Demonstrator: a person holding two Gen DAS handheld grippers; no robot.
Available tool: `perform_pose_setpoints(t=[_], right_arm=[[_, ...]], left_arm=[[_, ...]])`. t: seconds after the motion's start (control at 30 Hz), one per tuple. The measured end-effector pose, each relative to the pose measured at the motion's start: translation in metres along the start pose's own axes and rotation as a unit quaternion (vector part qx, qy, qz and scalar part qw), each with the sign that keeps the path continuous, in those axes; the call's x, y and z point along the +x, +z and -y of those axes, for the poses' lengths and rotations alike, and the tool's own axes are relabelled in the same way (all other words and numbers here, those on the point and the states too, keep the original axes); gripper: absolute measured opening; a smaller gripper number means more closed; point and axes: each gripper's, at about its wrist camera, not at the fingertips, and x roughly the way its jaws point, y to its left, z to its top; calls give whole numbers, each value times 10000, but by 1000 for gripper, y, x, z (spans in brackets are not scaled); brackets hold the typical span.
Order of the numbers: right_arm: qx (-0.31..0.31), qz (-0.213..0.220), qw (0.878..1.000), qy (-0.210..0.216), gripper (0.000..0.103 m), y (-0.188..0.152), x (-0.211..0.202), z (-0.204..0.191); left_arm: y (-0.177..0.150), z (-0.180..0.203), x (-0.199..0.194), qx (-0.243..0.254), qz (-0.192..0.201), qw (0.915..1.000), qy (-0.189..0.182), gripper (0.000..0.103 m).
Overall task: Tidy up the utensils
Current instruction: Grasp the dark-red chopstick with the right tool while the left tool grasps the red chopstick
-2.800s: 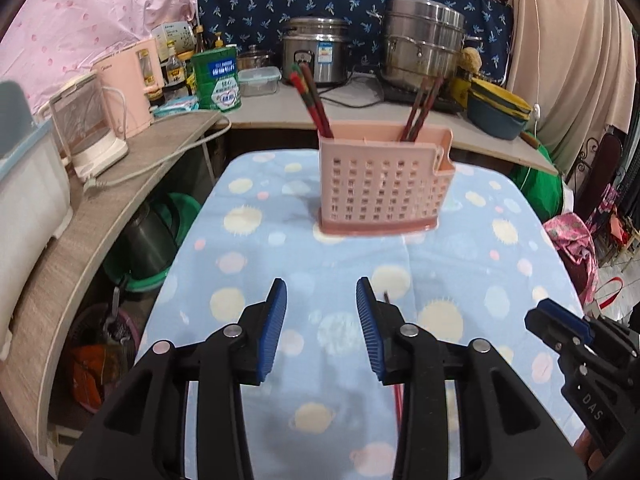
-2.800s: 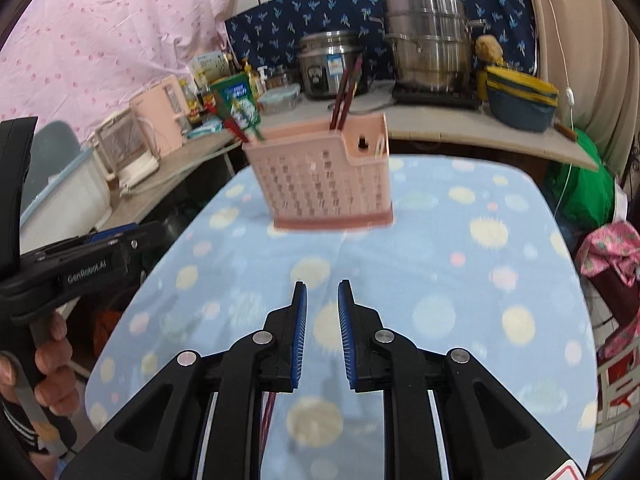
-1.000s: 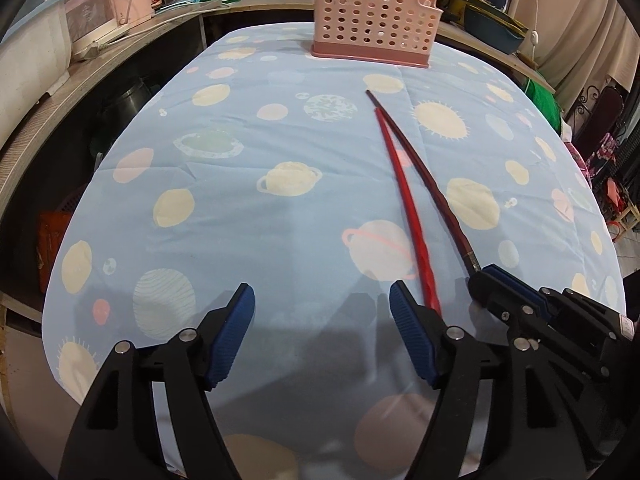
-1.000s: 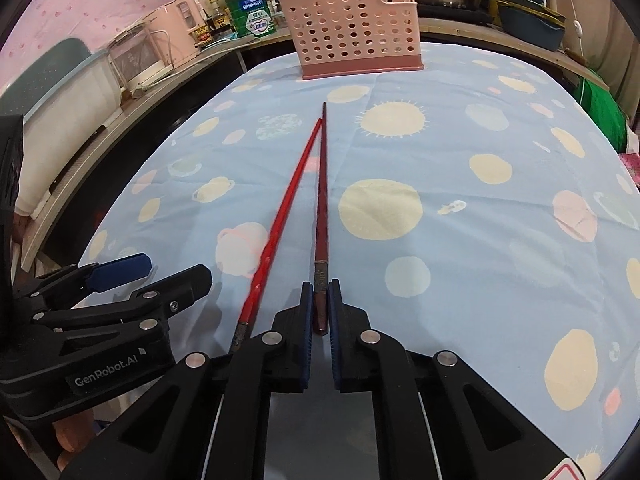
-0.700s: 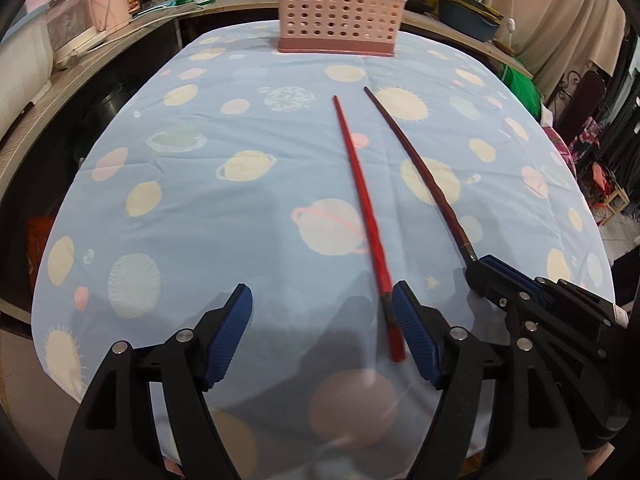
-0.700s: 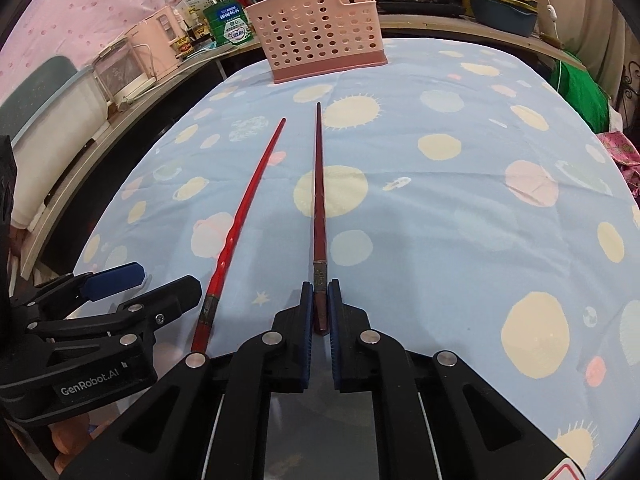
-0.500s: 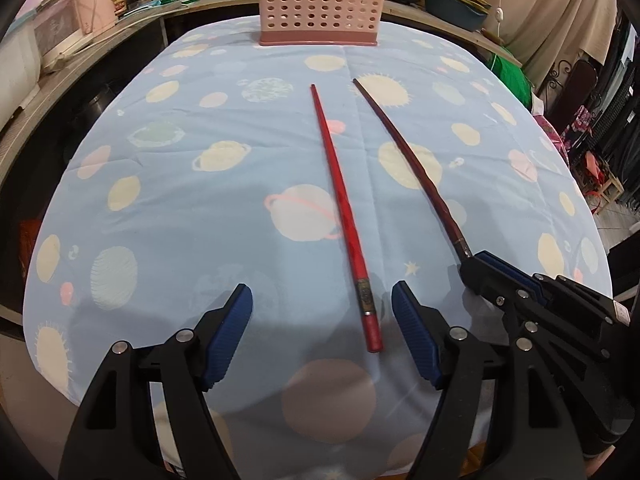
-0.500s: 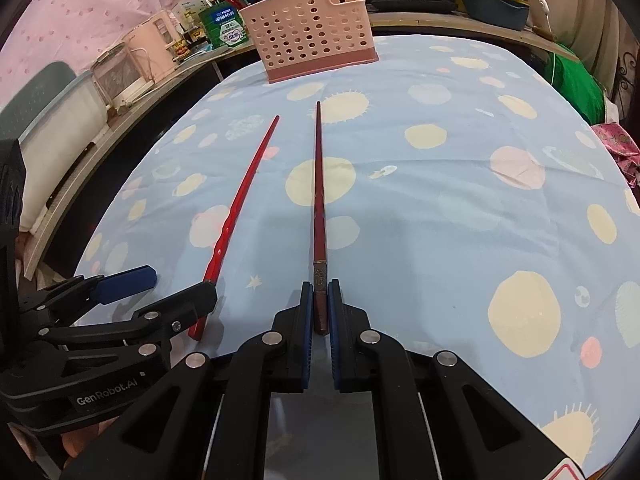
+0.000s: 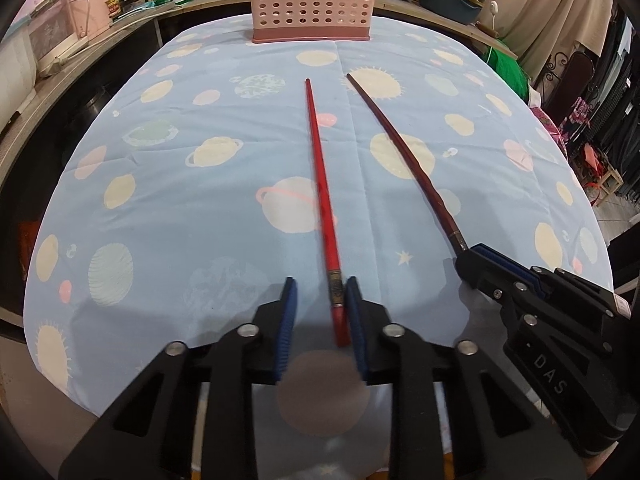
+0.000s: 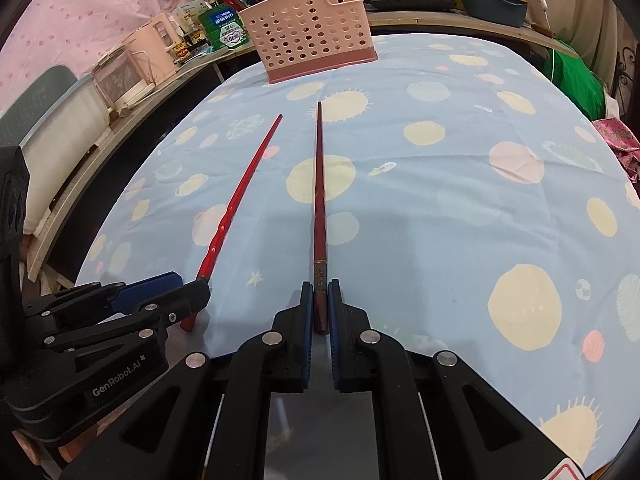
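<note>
Left gripper jaws closing round red chopstick (right pad touching); right gripper clamps dark chopstick. End grips may slip, sticks swing.

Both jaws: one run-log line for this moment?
left gripper: closing around bright red chopstick | right gripper: shut on dark maroon chopstick | pink perforated plastic basket: far table end

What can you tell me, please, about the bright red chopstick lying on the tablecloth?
The bright red chopstick is slim, glossy and tapered, with a dull metallic band near its thick end. It lies flat on the planet-print tablecloth, thin tip toward the pink basket. Its thick end sits between the closing fingers of the left gripper, against the right pad; the left pad is still apart.
</note>
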Motion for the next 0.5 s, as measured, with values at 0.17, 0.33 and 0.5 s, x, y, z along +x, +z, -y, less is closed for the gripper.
perform_pose_setpoints(t=[0.17,0.33,0.5], right_arm=[[-3,5,10000,2,7,0,0,0],[-5,38,10000,21,7,0,-4,-3],[-5,131,9999,56,7,4,-14,-3]], left_arm=[[-1,2,-1,17,-30,10000,-66,8],[0,4,-6,20,1,10000,-82,8],[5,5,-16,-9,95,9999,-102,8]])
